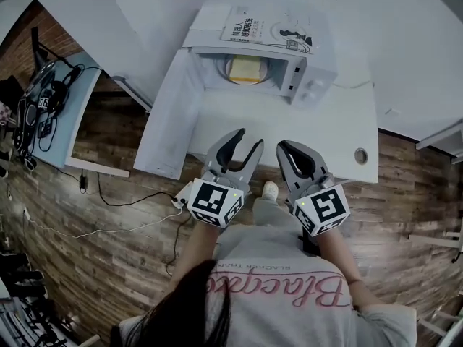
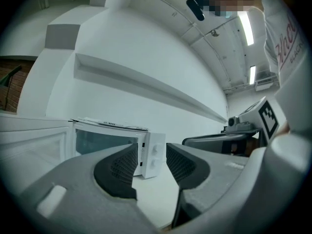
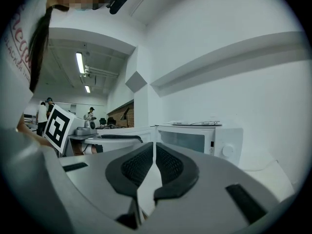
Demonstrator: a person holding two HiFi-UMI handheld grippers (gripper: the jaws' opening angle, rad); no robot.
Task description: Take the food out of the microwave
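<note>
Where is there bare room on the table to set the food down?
The broadest free patch is the white table in front of the microwave, right of its open door. A smaller strip lies near the round hole. The microwave's top is crowded by a book.

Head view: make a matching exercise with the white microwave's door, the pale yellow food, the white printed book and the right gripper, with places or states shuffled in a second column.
Things:
1. white microwave door
2. pale yellow slab of food
3. white printed book
4. right gripper

Places or states:
A. lies on top of the white microwave
B. jaws together, nothing between them
C. swung open to the left
D. inside the microwave cavity

Pairs: 1-C; 2-D; 3-A; 4-B
</note>
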